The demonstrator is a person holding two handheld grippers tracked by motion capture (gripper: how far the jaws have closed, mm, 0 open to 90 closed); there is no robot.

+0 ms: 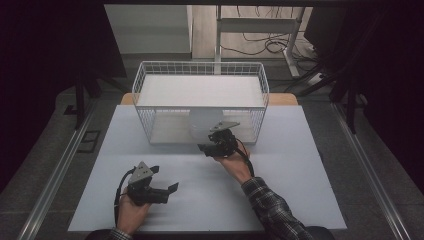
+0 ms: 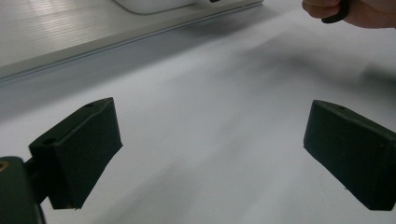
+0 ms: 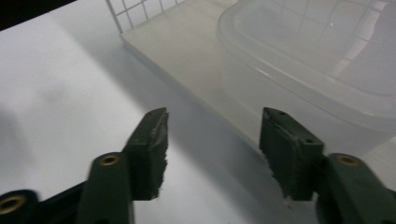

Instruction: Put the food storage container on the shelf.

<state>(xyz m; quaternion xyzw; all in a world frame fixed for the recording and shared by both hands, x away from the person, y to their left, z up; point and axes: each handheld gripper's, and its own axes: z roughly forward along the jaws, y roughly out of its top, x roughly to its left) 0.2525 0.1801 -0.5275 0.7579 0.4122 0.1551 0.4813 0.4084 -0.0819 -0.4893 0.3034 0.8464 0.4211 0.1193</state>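
White desk (image 1: 280,200) carries a white wire basket (image 1: 200,70); inside, a translucent plastic tub (image 3: 308,70) sits just beyond the right gripper (image 3: 212,140), fingers released around nothing; left gripper (image 2: 210,154) fingers spread wide, nothing between them

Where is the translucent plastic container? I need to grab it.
In the high view, the translucent plastic container sits inside the white wire basket, just beyond the right gripper.

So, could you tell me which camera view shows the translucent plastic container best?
The right gripper view: the container sits close, its rim and wall clear beyond the open right gripper. The high view shows it pale behind the basket wire; the left gripper view catches its bottom edge.
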